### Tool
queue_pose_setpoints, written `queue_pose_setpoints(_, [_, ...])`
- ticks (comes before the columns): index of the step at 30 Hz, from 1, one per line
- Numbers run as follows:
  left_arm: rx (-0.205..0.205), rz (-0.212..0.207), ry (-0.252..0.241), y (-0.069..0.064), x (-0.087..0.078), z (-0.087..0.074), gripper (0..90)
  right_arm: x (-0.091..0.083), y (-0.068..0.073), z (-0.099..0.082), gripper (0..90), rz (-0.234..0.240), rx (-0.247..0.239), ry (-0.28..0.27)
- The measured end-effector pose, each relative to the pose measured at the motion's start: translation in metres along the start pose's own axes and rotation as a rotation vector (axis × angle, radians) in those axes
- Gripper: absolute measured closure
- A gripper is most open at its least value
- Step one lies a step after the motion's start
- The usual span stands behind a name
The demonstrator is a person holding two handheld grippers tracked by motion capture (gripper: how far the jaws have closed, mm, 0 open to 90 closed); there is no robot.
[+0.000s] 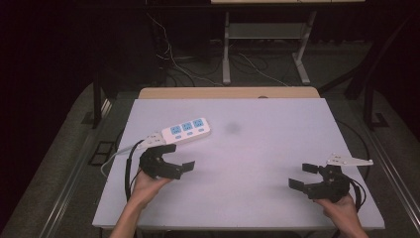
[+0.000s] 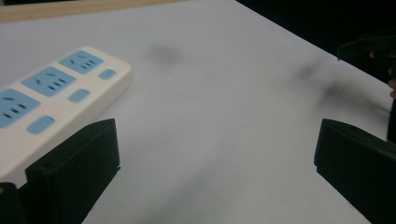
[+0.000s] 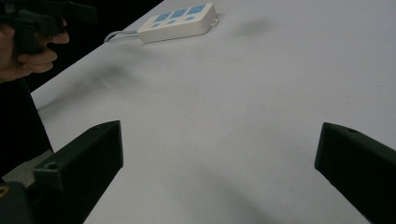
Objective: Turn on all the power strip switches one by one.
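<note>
From above, one white power strip (image 1: 184, 130) with three blue sockets lies at the table's (image 1: 257, 148) left rear, just beyond my left gripper (image 1: 180, 157); my right gripper (image 1: 301, 175) sits well apart. Both gape wide, empty. My left gripper view: three sockets, three blue buttons, no readable writing. My right gripper view: strip far off.

Overall light: dim room, table top (image 1: 257, 148) lit evenly from above, faintly lilac cast.
Surroundings: near-black beyond the table edges, floor cables barely legible.
Shadows: soft, smeared grey patches on the table in both gripper views.
Focus: power strip (image 2: 51, 93) slightly soft in the left gripper view; near jaws blurred.
Glare: none; grain noticeable throughout.
</note>
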State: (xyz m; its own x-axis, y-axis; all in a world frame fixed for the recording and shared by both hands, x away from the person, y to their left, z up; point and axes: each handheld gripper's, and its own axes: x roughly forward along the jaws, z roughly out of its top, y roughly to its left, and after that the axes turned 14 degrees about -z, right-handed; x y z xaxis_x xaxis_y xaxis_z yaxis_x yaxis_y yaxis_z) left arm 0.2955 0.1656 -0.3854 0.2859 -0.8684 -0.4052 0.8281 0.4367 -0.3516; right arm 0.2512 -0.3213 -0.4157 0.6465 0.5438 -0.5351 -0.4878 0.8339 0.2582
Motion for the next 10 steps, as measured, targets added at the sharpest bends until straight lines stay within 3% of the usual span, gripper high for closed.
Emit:
queue_pose_setpoints(4, [0.009,-0.005,-0.002,-0.010,0.000,-0.014,0.0,0.000,0.001,0.000,0.9,-0.002,-0.001,0.002])
queue_pose_setpoints(10, [0.009,-0.011,-0.018,-0.013,-0.001,-0.027,0.0,0.001,0.002,0.000,0.9,-0.003,-0.009,0.008])
